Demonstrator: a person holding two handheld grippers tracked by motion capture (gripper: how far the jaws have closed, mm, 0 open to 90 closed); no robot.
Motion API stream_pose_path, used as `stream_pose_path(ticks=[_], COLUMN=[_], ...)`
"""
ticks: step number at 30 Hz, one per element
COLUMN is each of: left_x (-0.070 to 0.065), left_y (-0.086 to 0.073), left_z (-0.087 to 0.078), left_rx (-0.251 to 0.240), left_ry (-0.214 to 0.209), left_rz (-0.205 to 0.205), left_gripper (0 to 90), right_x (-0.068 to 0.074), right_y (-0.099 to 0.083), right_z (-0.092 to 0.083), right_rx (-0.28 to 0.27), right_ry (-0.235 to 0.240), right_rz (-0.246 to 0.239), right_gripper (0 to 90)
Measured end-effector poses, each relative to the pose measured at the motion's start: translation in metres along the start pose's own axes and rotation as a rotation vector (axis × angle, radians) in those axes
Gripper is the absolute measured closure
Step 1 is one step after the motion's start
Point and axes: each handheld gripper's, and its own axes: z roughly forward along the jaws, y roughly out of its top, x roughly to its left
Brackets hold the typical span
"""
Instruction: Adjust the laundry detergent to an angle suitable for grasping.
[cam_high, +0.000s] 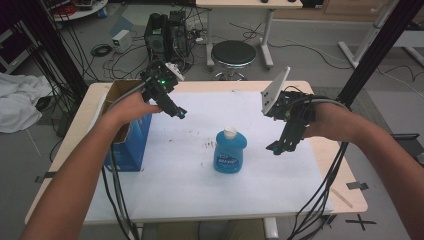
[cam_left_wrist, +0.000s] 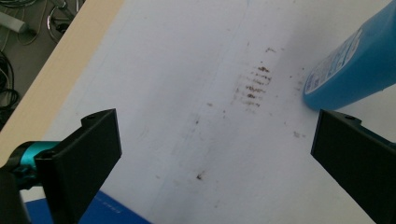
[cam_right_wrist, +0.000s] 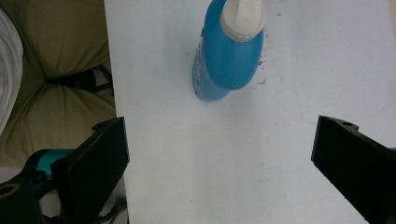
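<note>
Blue translucent plastic forms the bottle (cam_high: 230, 152), which stands upright near the middle of the table (cam_high: 200, 200) in the high view, topped by a round white cap (cam_high: 229, 132). A white sheet, flat and matte, covers the tabletop, with a patch of small brown specks (cam_high: 207, 145) just left of the bottle. An open cardboard box (cam_high: 127, 135) with blue printed sides stands at the left edge. The left gripper (cam_high: 179, 113) hangs above the sheet beside the box, well apart from the bottle; the right gripper (cam_high: 276, 148) hangs to the bottle's right, near it but not touching. Jaw spacing is hard to read here for either gripper.

Left gripper view: the two black, flat-faced jaws stand wide apart with nothing between them but bare sheet. The bottle (cam_left_wrist: 355, 65) enters at the upper right, cut off by the frame edge; its label print is blurred. The brown specks (cam_left_wrist: 254, 86) form short rows.

Right gripper view: the jaws stand wide apart, holding nothing. The bottle (cam_right_wrist: 229, 56) appears ahead, with its cap (cam_right_wrist: 243, 14) partly cropped at the top. The person's olive-clad lap (cam_right_wrist: 56, 84) lies beyond the table edge.
</note>
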Motion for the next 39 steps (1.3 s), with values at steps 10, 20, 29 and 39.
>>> stream_pose_path(ticks=[10, 20, 29, 39], left_x=[0.014, 0.015, 0.014, 0.012], left_y=[0.001, 0.002, 0.003, 0.002], left_z=[0.003, 0.006, 0.006, 0.004], left_rx=[0.128, 0.132, 0.140, 0.137], left_ry=[-0.023, -0.043, -0.056, -0.066], left_rz=[0.100, 0.116, 0.156, 0.165], left_gripper=[1.7, 1.7, 1.7, 1.7], right_x=[-0.005, -0.008, -0.013, -0.018], right_y=[0.001, 0.002, 0.001, 0.018], right_z=[0.002, 0.003, 0.004, 0.005], right_rx=[0.005, 0.005, -0.004, 0.003], right_ry=[0.009, 0.014, 0.010, 0.013], right_rz=[0.012, -0.002, 0.016, -0.002], right_gripper=[3.2, 3.2, 3.1, 3.2])
